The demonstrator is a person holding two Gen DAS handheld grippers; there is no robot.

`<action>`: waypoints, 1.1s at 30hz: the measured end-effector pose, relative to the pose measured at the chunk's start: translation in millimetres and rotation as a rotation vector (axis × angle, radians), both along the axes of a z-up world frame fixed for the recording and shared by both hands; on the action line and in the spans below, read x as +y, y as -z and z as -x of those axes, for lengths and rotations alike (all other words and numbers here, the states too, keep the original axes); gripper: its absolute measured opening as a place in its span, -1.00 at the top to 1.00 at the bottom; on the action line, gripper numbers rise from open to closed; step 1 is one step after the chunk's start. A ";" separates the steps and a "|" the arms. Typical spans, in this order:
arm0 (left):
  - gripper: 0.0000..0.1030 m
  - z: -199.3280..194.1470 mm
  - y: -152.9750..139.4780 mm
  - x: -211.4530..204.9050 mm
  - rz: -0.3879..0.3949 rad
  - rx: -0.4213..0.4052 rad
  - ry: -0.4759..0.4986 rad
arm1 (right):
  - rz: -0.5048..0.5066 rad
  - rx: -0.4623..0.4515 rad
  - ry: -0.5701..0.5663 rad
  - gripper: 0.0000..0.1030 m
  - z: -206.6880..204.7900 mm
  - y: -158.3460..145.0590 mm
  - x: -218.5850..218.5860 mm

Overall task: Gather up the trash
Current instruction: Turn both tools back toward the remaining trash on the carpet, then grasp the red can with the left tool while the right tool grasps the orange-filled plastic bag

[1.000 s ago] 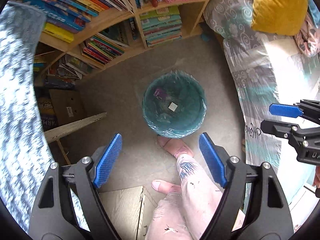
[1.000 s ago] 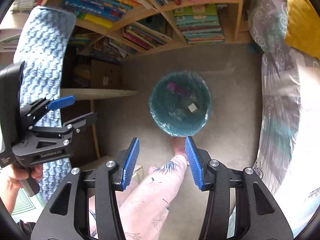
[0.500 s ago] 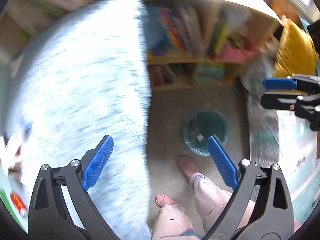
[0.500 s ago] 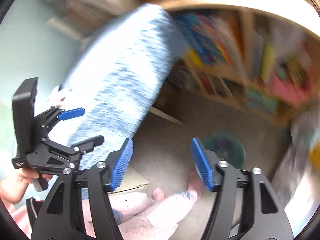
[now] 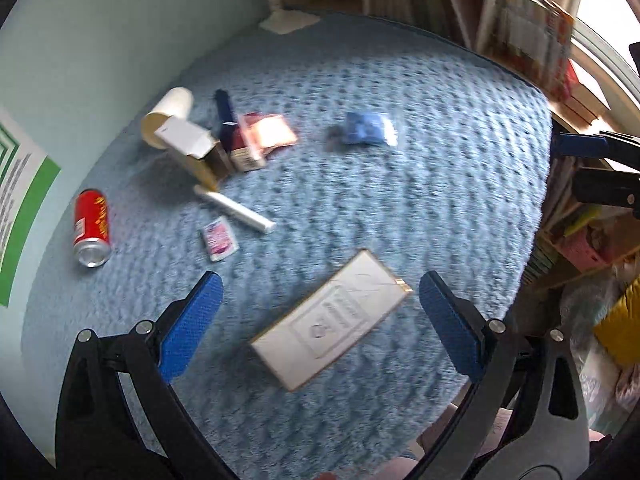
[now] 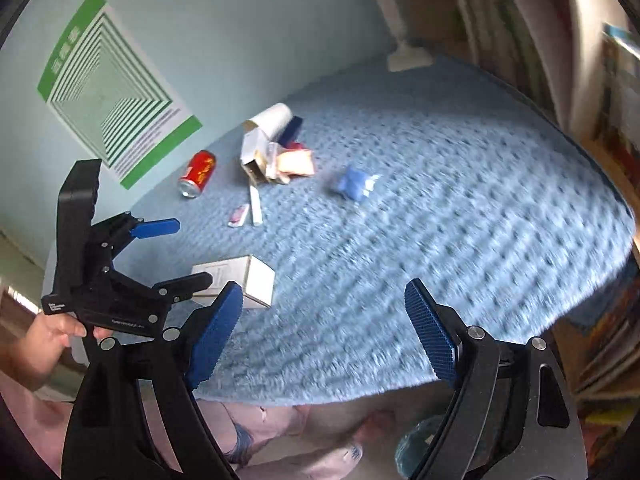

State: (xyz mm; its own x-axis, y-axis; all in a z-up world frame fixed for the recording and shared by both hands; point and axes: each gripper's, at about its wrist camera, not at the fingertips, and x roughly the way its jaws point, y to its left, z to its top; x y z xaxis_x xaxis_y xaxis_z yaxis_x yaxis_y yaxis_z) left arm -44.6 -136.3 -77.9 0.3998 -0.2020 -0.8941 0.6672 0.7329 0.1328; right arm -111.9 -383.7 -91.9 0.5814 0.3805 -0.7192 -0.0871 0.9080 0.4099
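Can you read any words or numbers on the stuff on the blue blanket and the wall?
None can be read.
White box: printed label, too blurred.
Red can: yellow marks, unreadable.
Green striped poster: text lines too small.
Left gripper: tiny white print on its body, unreadable.

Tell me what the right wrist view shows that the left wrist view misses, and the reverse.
Only the right wrist view shows the teal bin on the floor, the person's feet, the hand holding the left gripper and the whole green striped poster.

Only the left wrist view shows the printed top face of the white box and the yellow cushion.

Both show the blue cloth, red can, blue packet, white tube, and both grippers open and empty, their jaws having just been opening.
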 end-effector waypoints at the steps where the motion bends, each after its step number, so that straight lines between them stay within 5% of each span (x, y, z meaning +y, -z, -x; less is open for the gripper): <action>1: -0.87 -6.6 1.0 8.3 0.001 -0.003 -0.029 | 0.006 -0.005 -0.032 -0.61 -8.8 -2.9 7.9; 10: -0.87 -60.5 -21.1 73.8 0.006 -0.076 -0.228 | 0.037 -0.007 -0.222 -0.61 -93.2 -11.0 65.8; 21: -0.87 -135.4 -21.5 131.6 -0.010 -0.098 -0.322 | 0.042 0.025 -0.202 -0.61 -179.1 -2.7 95.0; 33: -0.87 -209.1 12.4 155.1 -0.037 -0.047 -0.368 | 0.103 0.154 -0.184 -0.61 -236.8 43.6 105.9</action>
